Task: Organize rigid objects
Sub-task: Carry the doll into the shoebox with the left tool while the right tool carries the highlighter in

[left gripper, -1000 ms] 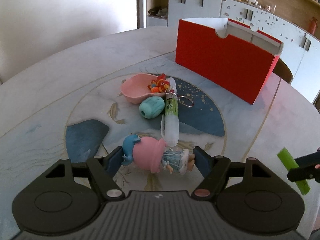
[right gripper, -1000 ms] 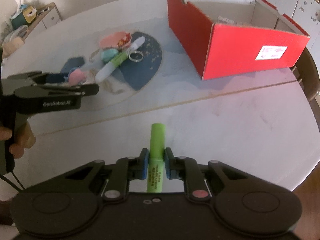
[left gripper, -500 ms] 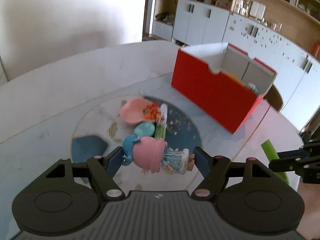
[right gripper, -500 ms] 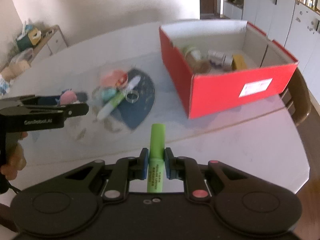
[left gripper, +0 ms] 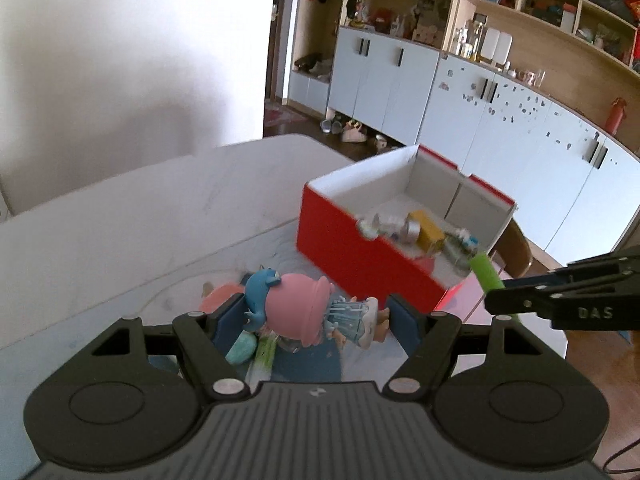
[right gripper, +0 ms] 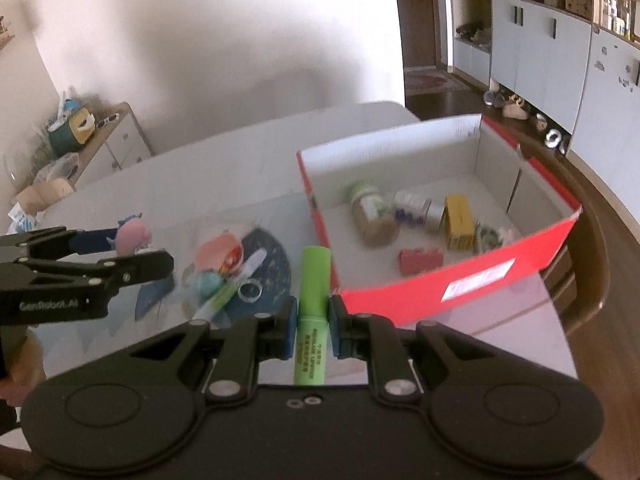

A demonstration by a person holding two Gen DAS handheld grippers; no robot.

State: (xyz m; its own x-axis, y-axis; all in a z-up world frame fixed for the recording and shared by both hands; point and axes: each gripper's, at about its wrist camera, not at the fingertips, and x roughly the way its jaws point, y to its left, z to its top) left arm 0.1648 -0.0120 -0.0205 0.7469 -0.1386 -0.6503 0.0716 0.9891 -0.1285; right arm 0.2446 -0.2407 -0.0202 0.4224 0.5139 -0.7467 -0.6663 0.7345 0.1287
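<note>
My left gripper (left gripper: 316, 316) clamps doll (left gripper: 304, 312), right gripper (right gripper: 314, 322) clamps green tube (right gripper: 314, 300); both short of red box (right gripper: 460, 292); early release misses box.

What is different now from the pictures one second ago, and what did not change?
Both grippers rose from the table and moved toward the red box, whose contents now show. Unchanged: the left gripper grips the pink figurine, the right gripper the green tube; the pink dish and white pen lie where they were.
</note>
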